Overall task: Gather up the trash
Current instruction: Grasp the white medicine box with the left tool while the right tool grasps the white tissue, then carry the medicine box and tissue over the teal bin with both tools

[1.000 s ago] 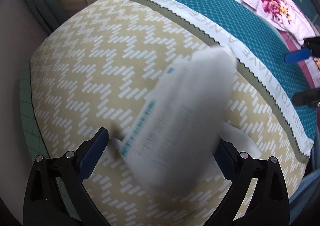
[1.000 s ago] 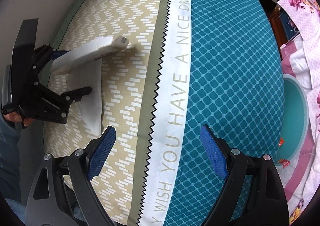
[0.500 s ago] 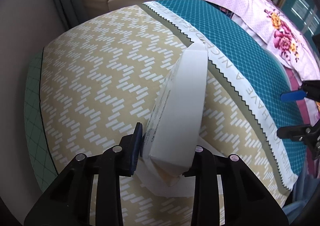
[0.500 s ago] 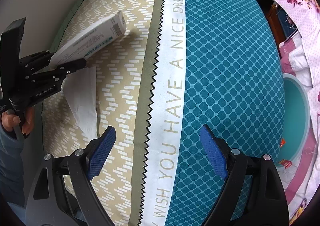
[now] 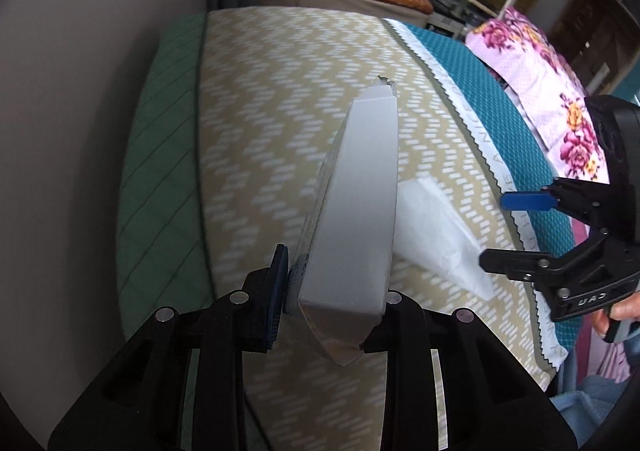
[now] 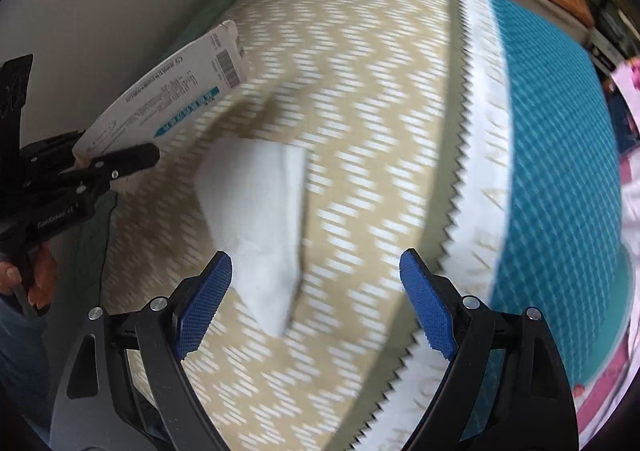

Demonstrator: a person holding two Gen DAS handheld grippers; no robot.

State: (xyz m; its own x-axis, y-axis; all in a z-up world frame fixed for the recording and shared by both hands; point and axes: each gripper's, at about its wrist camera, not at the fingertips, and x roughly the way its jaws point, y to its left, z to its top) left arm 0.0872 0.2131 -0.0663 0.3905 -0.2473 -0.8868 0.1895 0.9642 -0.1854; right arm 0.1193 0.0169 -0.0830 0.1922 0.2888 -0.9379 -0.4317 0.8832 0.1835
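Cardboard box, flattened, is sitting pinched at one end between your left gripper fingers, lifted clear of the bed. You're bringing the right gripper, fingers spread and empty, over the white tissue lying on the beige zigzag coverlet. Risk: thin tissue may slip the pads, or you'll be snagging coverlet fabric with it. Teal quilt and floral bedding are lying beside.

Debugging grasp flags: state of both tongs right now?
Left tongs: closed on the white carton, lifted off the bed.
Right tongs: open, empty, above the tissue.
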